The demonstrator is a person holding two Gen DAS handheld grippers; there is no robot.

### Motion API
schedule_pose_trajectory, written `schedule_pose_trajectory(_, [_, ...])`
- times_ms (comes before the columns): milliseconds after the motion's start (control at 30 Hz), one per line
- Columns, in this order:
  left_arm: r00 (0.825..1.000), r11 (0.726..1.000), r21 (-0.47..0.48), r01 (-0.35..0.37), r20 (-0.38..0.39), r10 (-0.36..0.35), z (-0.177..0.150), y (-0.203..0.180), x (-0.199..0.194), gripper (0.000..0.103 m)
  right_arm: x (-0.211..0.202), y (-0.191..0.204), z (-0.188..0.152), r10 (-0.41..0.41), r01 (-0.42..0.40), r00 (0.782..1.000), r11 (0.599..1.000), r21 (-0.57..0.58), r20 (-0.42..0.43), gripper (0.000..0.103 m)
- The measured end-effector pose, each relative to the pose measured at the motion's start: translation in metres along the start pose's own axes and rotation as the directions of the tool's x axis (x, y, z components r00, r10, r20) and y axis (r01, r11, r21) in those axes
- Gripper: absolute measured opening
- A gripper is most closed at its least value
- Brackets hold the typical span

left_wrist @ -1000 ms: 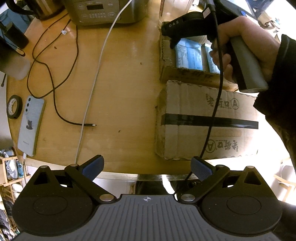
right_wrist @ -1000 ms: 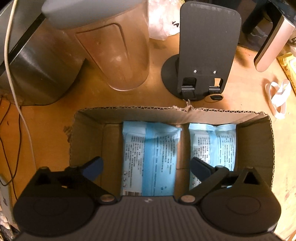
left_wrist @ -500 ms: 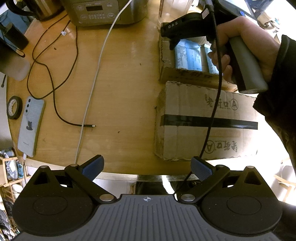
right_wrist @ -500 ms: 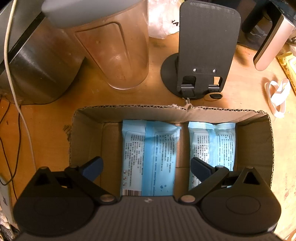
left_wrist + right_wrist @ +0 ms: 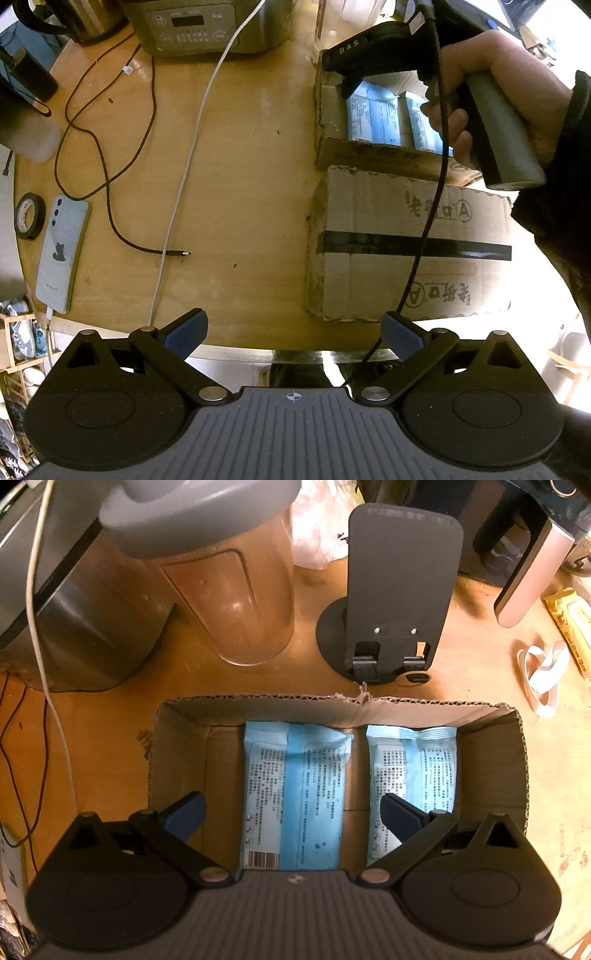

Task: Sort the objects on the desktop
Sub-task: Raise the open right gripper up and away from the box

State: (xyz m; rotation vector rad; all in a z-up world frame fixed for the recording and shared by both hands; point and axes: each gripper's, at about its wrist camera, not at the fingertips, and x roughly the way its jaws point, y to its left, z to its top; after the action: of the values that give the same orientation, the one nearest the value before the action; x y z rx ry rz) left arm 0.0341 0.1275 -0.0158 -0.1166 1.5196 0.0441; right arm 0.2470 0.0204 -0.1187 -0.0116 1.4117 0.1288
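While the left gripper (image 5: pixel 293 328) hangs back over the near rim of the round wooden surface (image 5: pixel 240 155), jaws spread wide and empty, there's a decent bare patch of wood between the white cable (image 5: pixel 192 147) and the boxes. Left edge is busier: a phone (image 5: pixel 61 254) face-down, a tape roll (image 5: pixel 29 219) just beside it, and a black cable (image 5: pixel 107 177) looping across. On the right, a taped shut box (image 5: pixel 406 243) butts up against the open cardboard box (image 5: pixel 177 738), which holds two blue wipe packs (image 5: pixel 299 797) lying flat side by side. The right gripper (image 5: pixel 293 808) hovers over that box, wide open, nothing in it, gripped by a hand (image 5: pixel 495 85).
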Motion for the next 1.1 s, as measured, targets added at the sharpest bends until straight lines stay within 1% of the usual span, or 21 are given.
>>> schedule_pose_trajectory(367, [1.000, 1.000, 0.004, -0.002, 0.011, 0.002, -0.001, -0.005, -0.001, 0.103, -0.024, -0.005, 0.000, -0.009, 0.009, 1.000, 1.000, 0.008, -0.002, 0.103])
schedule_pose_trajectory(600, [1.000, 1.000, 0.007, -0.004, 0.016, 0.004, -0.001, -0.008, -0.002, 0.103, -0.043, -0.006, -0.003, 0.004, -0.004, 1.000, 1.000, 0.005, 0.008, 0.103])
schedule_pose_trajectory(867, [1.000, 1.000, 0.011, -0.006, 0.020, 0.006, 0.000, -0.010, -0.003, 0.103, -0.066, -0.008, -0.008, 0.000, 0.000, 1.000, 1.000, -0.003, 0.027, 0.103])
schedule_pose_trajectory(1100, [1.000, 1.000, 0.018, -0.005, 0.025, 0.004, 0.002, -0.012, -0.004, 0.103, -0.067, -0.012, -0.011, 0.001, -0.001, 1.000, 1.000, -0.001, 0.023, 0.103])
